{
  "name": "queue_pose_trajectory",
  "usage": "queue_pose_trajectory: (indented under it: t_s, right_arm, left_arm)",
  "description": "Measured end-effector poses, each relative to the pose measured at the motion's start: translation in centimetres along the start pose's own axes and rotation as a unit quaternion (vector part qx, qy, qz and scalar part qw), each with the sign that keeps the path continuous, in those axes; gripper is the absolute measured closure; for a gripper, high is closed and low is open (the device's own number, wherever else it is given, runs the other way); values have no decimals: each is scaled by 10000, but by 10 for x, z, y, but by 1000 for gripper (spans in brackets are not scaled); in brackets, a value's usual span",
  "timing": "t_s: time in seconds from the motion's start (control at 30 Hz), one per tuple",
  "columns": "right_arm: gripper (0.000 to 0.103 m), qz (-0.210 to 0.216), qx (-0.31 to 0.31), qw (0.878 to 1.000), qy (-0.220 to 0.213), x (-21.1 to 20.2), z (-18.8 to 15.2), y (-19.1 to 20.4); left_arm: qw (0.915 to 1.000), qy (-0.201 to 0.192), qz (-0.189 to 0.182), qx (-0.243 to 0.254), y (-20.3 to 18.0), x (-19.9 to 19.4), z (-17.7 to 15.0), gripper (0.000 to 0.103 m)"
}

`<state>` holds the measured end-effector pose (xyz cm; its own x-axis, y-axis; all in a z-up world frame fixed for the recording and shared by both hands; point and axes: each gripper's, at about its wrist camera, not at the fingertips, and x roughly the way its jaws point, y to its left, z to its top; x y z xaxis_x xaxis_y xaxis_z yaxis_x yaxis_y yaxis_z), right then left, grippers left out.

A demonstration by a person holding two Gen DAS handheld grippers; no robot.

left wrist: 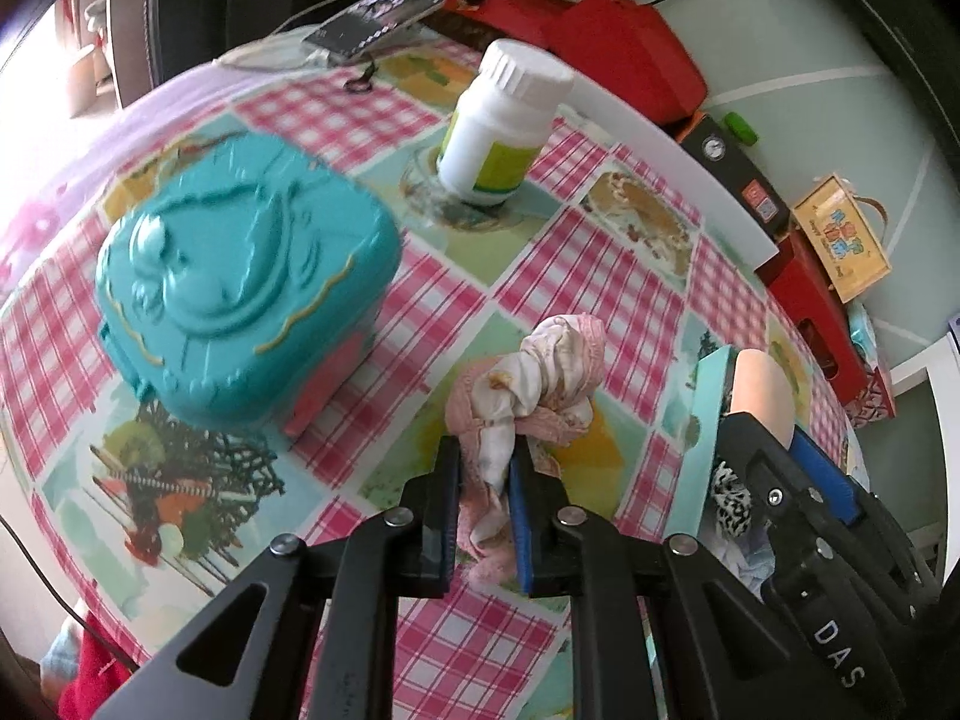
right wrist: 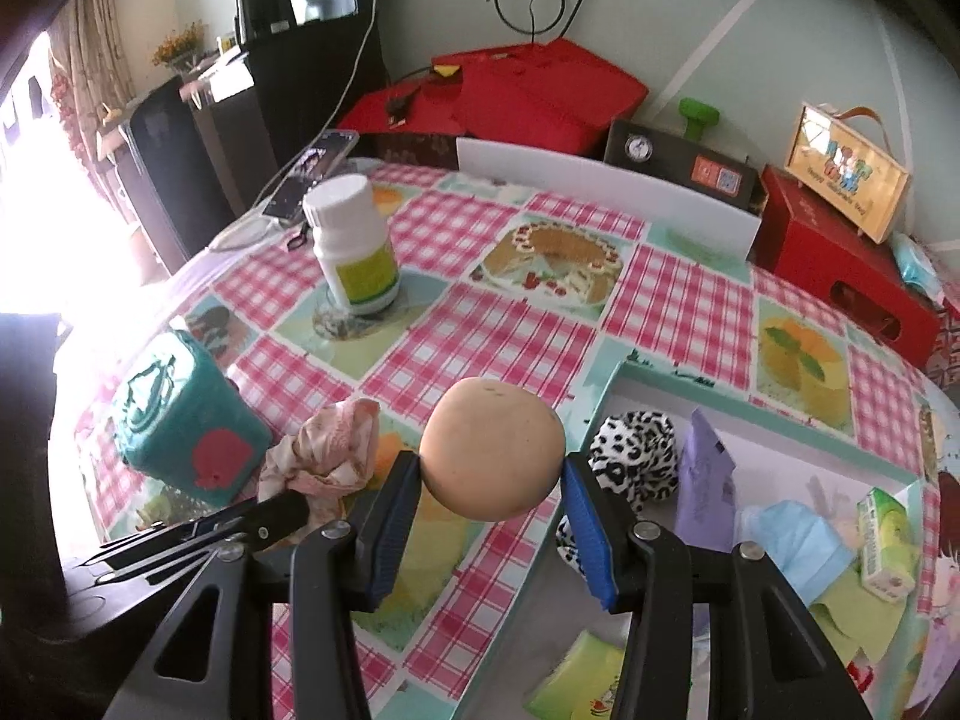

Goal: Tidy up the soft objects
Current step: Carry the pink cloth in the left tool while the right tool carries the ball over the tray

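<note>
Down at the lower right of the right wrist view sits an open box with a pale teal rim (right wrist: 744, 387), and inside it lie a leopard-print plush (right wrist: 639, 450), a purple packet (right wrist: 708, 471), a light blue face mask (right wrist: 795, 543), a small green carton (right wrist: 885, 546) and a green leaflet (right wrist: 579, 681). The left wrist view catches only the box's near wall (left wrist: 708, 438) at right, with a scrap of the leopard print (left wrist: 732, 501) behind it.

A closed teal plastic case (left wrist: 240, 294) fills the left of the left wrist view; its contents cannot be seen. A white capped bottle (left wrist: 501, 126) stands upright on the checked tablecloth (left wrist: 600, 276) in the upper centre.

The left gripper (left wrist: 485, 462) has its jaws drawn narrow, pinching a knotted pink-and-white cloth (left wrist: 534, 384) at the lower centre; the knot hangs just clear of the cloth-covered table. In the right wrist view this cloth (right wrist: 333, 450) shows at centre left, beside the teal case (right wrist: 192, 420), with the left gripper's black finger (right wrist: 276, 516) below it.

The right gripper (right wrist: 492, 480) holds a tan egg-shaped soft ball (right wrist: 492, 450) between half-spread blue pads (right wrist: 585, 531), at frame centre, just left of the box rim. The left wrist view shows only the ball's top (left wrist: 765, 390) at right.
</note>
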<state>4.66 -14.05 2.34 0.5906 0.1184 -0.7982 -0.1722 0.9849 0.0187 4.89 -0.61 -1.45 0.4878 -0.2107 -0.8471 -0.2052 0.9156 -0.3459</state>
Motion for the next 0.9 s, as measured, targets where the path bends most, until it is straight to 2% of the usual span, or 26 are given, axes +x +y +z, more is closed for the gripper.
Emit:
queue_pose_trajectory:
  t_s: [0.27, 0.53, 0.7, 0.9]
  right_arm:
    - [51, -153, 182, 9988, -422, -23, 6, -8]
    - [51, -542, 444, 9937, -879, -60, 12, -25]
    - [51, -849, 672, 9891, -999, -82, 12, -42]
    - [51, -1300, 1265, 9782, -1013, -106, 2, -82]
  left_arm:
    - [9967, -692, -187, 375, -17, -27, 10, 88]
    - [9839, -1480, -403, 918, -36, -58, 15, 88]
    - [9774, -1693, -578, 1122, -45, -70, 15, 88]
    - [9681, -1786, -953, 1479, -61, -81, 7, 88]
